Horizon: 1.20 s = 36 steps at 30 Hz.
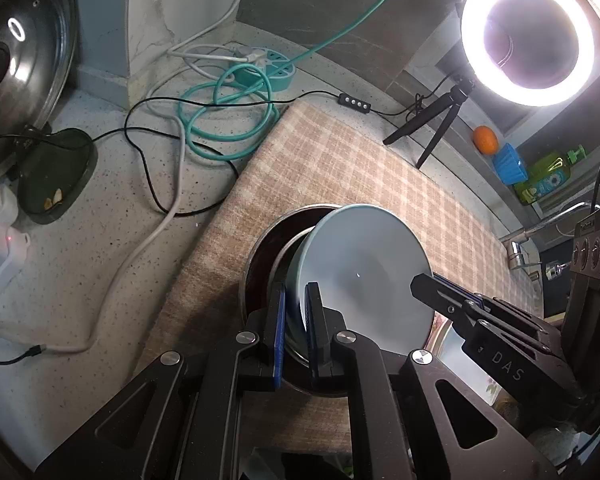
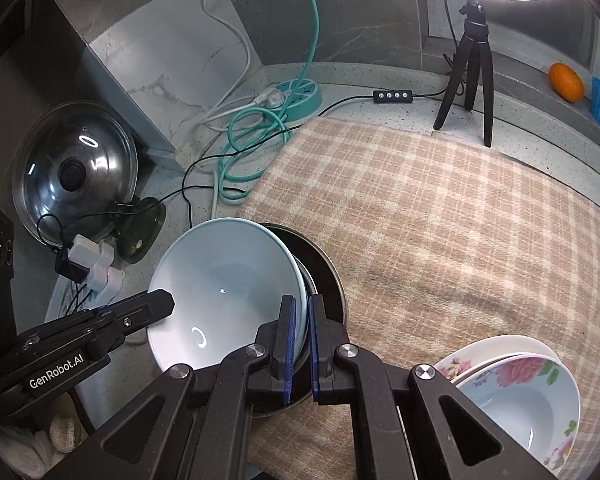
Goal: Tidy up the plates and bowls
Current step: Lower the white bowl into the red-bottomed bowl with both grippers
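Both hand-held grippers pinch one pale blue bowl (image 1: pixel 360 264) by its rim: the left hand-held gripper (image 1: pixel 298 320) at its 9 o'clock edge, the right hand-held gripper (image 2: pixel 302 332) at its 3 o'clock edge. The bowl sits tilted over a steel bowl (image 2: pixel 328 280) on the checked cloth (image 2: pixel 440 220) covering the surface. Floral plates (image 2: pixel 532 392) lie at 4 o'clock.

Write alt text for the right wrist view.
Two black grippers pinch opposite rims of a pale blue bowl tilted over a metal pot on a checked cloth: the right gripper at its near edge, the left gripper from the left. Floral plates sit at lower right; a pot lid leans at left.
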Motion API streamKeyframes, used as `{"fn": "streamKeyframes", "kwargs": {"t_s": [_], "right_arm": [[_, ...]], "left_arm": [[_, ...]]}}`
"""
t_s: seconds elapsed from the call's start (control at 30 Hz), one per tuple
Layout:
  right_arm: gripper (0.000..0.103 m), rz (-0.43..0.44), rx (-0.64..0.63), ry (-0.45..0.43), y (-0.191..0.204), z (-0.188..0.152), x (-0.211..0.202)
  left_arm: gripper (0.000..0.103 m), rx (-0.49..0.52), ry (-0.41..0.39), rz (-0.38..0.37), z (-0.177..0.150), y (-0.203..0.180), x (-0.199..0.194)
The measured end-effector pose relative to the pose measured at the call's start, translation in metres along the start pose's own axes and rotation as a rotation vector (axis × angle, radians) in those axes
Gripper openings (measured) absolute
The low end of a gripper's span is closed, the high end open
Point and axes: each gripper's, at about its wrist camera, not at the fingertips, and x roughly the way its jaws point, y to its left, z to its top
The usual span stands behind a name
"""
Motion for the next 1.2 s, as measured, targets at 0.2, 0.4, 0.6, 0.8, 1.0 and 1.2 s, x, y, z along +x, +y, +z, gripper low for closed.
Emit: {"fn": "streamKeyframes", "kwargs": {"t_s": [0.2, 0.4, 0.6, 0.8, 1.0, 1.2], "right_arm": [[0.006, -0.002, 0.003, 0.018, 0.001, -0.001, 0.008], [0.006, -0.008, 0.003, 0.028, 0.0, -0.002, 0.011], [0.006, -0.005, 0.006, 0.041, -0.003, -0.002, 0.014], [0.009, -0.002, -0.001, 0.045, -0.002, -0.005, 0.016], [0.01, -0.015, -0.015, 0.035, 0.0, -0.004, 0.014], [0.018, -0.017, -0.024, 0.02, 0.001, -0.004, 0.01]], "left_arm": [[0.008, -0.004, 0.01, 0.007, -0.001, 0.004, 0.004], [0.008, -0.003, 0.021, 0.009, -0.001, 0.004, 0.008], [0.008, 0.006, 0.025, 0.024, -0.002, 0.002, 0.01], [0.008, 0.017, 0.021, 0.041, -0.003, 0.0, 0.01], [0.008, 0.022, 0.018, 0.042, -0.002, -0.001, 0.01], [0.008, 0.021, 0.013, 0.042, -0.002, 0.0, 0.008]]}}
